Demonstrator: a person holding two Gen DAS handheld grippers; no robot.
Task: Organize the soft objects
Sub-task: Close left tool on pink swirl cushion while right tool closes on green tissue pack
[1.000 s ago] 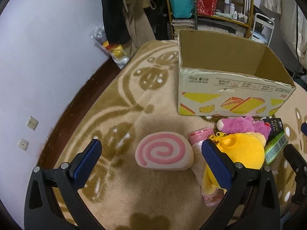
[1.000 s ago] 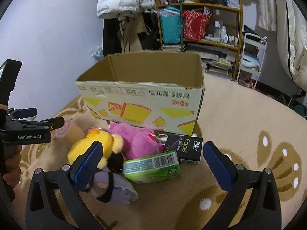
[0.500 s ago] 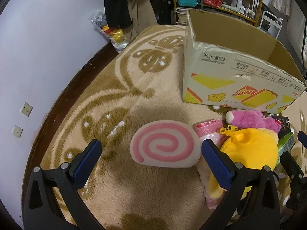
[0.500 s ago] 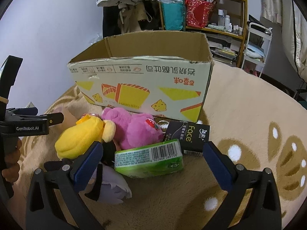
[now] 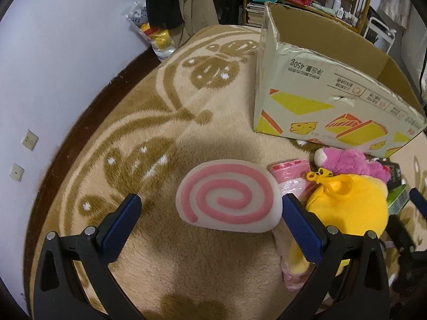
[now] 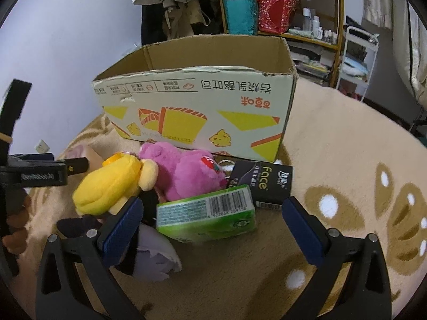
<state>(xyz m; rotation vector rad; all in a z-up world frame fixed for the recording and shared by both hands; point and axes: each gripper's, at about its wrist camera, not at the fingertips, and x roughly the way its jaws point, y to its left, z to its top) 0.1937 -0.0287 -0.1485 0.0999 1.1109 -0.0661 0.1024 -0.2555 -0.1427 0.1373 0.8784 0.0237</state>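
A pink-and-white swirl cushion (image 5: 228,200) lies on the beige rug, just beyond my open left gripper (image 5: 212,221) and nearer its right finger. Right of it are a pink plastic pack (image 5: 289,176), a yellow plush (image 5: 349,202) and a pink plush (image 5: 347,158). My open right gripper (image 6: 210,222) hovers before a green tissue pack (image 6: 205,217). Behind that pack lie the yellow plush (image 6: 109,186), the pink plush (image 6: 186,174) and a black Face box (image 6: 263,182). A grey-purple plush (image 6: 152,253) lies by the right gripper's left finger. An open cardboard box (image 6: 202,114) stands behind the pile.
The box (image 5: 328,101) also shows at upper right in the left wrist view. A purple wall (image 5: 53,66) and a dark floor strip border the rug on the left. Shelves (image 6: 280,13) and hanging clothes (image 6: 170,8) stand at the back. A hand holds the left gripper (image 6: 34,176).
Both grippers have moved forward and lower toward the pile. The swirl cushion and the green pack now look larger and closer. Neither gripper has changed its opening.
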